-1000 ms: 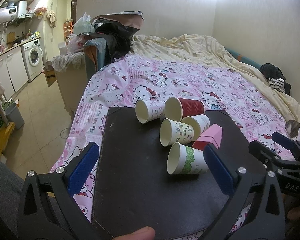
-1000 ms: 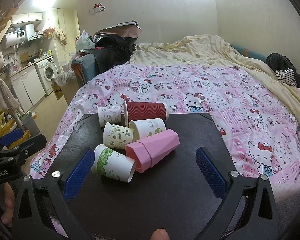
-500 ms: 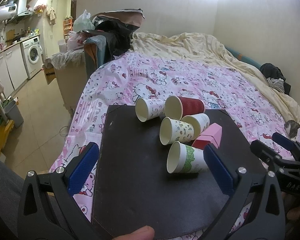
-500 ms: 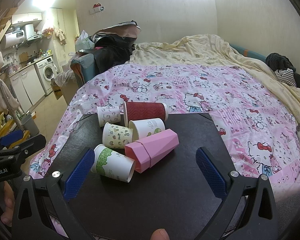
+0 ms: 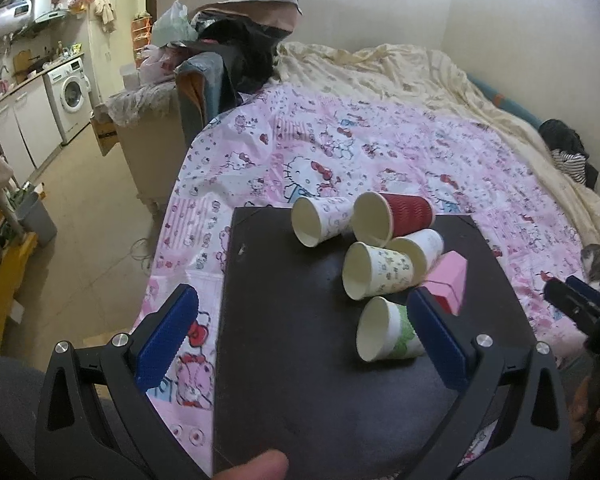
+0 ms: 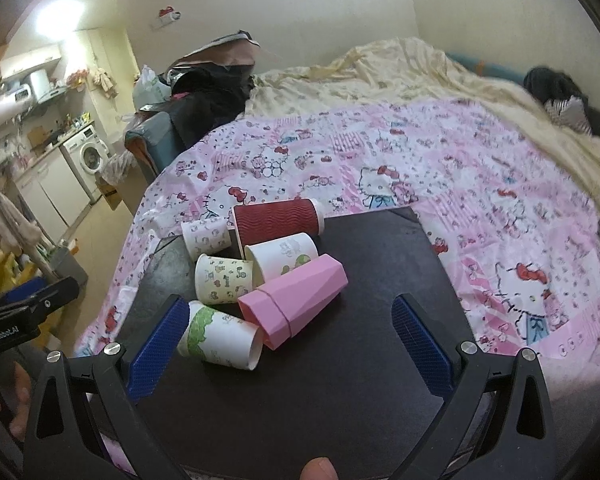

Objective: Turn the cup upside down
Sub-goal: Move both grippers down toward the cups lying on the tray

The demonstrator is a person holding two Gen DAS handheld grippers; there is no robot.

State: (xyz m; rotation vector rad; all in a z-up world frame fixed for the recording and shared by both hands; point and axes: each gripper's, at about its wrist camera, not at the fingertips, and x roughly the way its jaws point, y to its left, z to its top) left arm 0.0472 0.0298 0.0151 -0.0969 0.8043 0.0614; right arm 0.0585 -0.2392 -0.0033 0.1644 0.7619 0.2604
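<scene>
Cups clustered on their sides on black board [image 5: 300, 360] over bed, mouths leftward. Left gripper [image 5: 304, 336] wide open, empty, lined up near green-patterned cup [image 5: 388, 332] for grasp. Right gripper [image 6: 288, 340] likewise spread, holding nothing.

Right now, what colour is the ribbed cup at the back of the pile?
Dark red outside, pale inside. The ribbed cup shows best in the right wrist view, lying on its side.

Right claw [image 6: 288, 340] spread wide and empty over a dark board [image 6: 360, 380] on a Hello Kitty bedspread [image 6: 480, 184], six cups lying on their sides in a cluster, green-banded paper cup [image 6: 220, 336] touching pink faceted cup [image 6: 296, 300], red ribbed cup [image 6: 278, 219] farthest.
</scene>
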